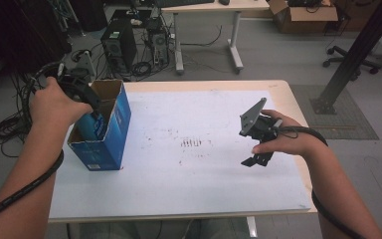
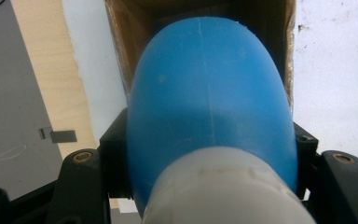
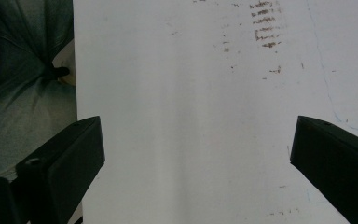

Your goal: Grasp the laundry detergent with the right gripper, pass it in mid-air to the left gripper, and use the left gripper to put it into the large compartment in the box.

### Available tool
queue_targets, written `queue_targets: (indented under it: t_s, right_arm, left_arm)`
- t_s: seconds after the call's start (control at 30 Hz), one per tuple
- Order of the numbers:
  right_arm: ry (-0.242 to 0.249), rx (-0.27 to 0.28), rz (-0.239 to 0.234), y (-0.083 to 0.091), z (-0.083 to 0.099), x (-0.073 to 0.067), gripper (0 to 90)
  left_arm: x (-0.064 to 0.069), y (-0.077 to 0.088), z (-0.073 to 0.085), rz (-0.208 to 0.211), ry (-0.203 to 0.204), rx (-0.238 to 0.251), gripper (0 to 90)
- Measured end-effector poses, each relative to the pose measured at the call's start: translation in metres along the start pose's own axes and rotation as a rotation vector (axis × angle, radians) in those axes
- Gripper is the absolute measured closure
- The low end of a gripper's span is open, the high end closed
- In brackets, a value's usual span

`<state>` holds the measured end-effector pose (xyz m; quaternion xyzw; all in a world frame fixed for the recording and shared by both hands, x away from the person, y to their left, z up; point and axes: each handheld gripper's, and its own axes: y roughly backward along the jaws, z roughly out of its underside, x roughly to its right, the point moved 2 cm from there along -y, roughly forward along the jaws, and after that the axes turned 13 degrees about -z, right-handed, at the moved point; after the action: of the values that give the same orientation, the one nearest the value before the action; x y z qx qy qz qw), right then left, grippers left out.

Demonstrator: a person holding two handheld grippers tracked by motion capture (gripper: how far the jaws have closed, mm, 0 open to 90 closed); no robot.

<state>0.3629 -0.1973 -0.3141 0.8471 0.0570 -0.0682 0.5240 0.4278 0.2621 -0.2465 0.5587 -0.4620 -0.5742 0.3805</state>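
An open blue cardboard box (image 1: 107, 129) stands upright at the left edge of the white table top (image 1: 199, 184). My left gripper (image 1: 95, 112) points down into its mouth, shut on a smooth blue rounded object (image 2: 209, 107) with a whitish end (image 2: 223, 191). That object hangs inside the box's brown opening (image 2: 126, 32), both jaws pressed on its sides. My right gripper (image 1: 256, 160) hovers low over the table's right half, jaws wide apart with nothing but bare table (image 3: 191, 116) between them.
Brown smudges (image 1: 194, 143) mark the middle of the table. Past the far edge stand computer towers with cables (image 1: 122, 45) and a desk leg (image 1: 235, 45). A black post (image 1: 350, 59) rises on the right. A cardboard box (image 1: 303, 15) sits on the floor.
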Motion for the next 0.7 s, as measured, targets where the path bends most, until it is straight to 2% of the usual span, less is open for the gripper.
queue_targets:
  t_s: [0.3,0.7]
  right_arm:
    - [-0.002,-0.007,-0.003,-0.001,0.000,0.000,2.7]
    - [-0.016,-0.039,-0.010,0.002,0.001,0.001,2.8]
  left_arm:
    - [0.008,-0.016,0.000,-0.001,-0.009,0.002,38.2]
    - [0.011,-0.034,0.001,0.000,-0.013,-0.011,38.2]
